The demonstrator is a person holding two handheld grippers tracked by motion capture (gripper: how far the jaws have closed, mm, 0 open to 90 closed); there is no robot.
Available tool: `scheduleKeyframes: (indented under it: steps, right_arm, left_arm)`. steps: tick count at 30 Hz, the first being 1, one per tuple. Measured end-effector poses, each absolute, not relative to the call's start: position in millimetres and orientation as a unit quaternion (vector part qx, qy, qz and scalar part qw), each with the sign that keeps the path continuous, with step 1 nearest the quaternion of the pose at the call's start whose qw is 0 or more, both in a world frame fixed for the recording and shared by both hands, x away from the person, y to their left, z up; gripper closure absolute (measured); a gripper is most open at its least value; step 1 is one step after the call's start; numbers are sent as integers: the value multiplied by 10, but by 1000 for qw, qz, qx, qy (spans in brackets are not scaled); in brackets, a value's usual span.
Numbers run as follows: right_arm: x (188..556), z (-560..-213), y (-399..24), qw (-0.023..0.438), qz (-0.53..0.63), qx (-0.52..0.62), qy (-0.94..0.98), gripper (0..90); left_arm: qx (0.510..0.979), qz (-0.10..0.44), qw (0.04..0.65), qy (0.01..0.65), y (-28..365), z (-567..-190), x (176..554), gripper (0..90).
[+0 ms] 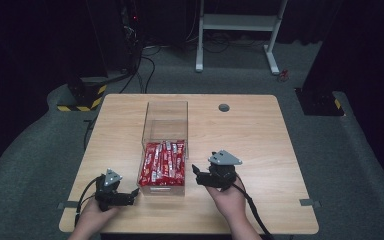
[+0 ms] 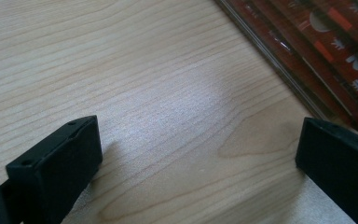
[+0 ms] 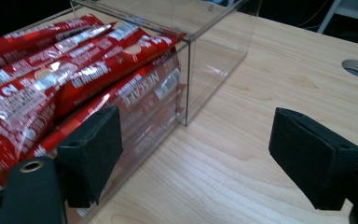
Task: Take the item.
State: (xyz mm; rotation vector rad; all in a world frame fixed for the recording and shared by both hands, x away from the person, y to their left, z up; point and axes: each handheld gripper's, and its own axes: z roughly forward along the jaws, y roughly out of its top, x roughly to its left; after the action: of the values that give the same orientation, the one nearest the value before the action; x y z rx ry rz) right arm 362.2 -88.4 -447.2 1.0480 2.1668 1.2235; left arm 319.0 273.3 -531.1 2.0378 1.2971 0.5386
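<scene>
- Overhead, the high view shows a clear box standing on the table, its near half packed with red sachets whose long axes run away from the person. The left gripper rests low at the box's near left corner; the right gripper sits just beside the box's right wall, raised off the surface, and is judged the nearer of the two to the sachets.
- Left gripper view: both jaws stand wide apart with bare table between them, grasping nothing. The box lies ahead and to the right, its base edge running diagonally; the print on the sachets is too blurred to read.
- Right gripper view: jaws released, nothing held. The box corner stands ahead between the jaws, and the left jaw overlaps the wall; contact cannot be confirmed. Sachets lie left of the opening, so a reach must probably rise over the wall first.
</scene>
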Motion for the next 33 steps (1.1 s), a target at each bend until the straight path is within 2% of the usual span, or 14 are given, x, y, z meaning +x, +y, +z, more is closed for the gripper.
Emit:
scheduleKeyframes:
  steps: [20,33]
  right_arm:
    - [3493,-4321,-675,208,471,333,790,188]
    - [3425,-4297,-570,174,500,325,784,301]
  left_arm:
    - [778,205,327,495,2733,-5311,3190,6]
    - [778,206,327,495,2748,-5310,3144,6]
